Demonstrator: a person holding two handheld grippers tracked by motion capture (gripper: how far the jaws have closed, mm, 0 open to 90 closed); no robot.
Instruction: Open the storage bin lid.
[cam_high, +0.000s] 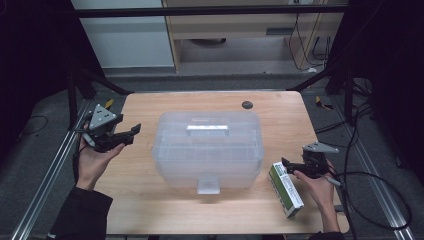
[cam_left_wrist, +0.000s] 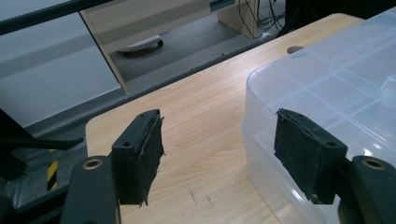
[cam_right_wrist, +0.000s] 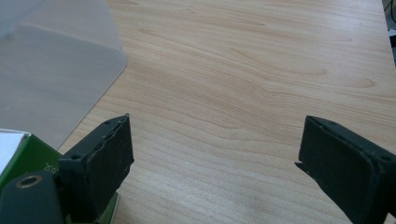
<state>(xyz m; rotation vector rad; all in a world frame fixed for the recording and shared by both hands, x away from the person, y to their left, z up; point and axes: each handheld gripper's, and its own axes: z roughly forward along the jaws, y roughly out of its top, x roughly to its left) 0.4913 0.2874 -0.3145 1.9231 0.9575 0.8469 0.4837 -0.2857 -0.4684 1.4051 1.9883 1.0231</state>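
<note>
A large translucent plastic storage box with a white latch (cam_high: 207, 150) is sitting near the middle of the light wooden worktop (cam_high: 150, 200), its lid on and its front clip facing the person. Just beside its right front corner, a green and white rectangular carton (cam_high: 285, 189) is lying flat on the worktop, its long side running toward the person.

The right hand-held gripper (cam_high: 292, 165) is hovering at the far end of that carton — in the right gripper view its two black jaws are standing wide apart over bare wood (cam_right_wrist: 233, 93), holding nothing, with a green corner of the carton (cam_right_wrist: 28, 151) showing just behind the left-hand jaw and a rounded corner of the translucent box (cam_right_wrist: 51, 70) lying farther off. Whether that jaw is touching the carton cannot be told.

The left hand-held gripper (cam_high: 131, 134) is hanging over the left part of the worktop, near the box's left wall but apart from it. In the left gripper view its jaws are also gaping wide and empty, one pad (cam_left_wrist: 140, 154) sitting over the wood and the other over the box's lid (cam_left_wrist: 327, 93).
</note>
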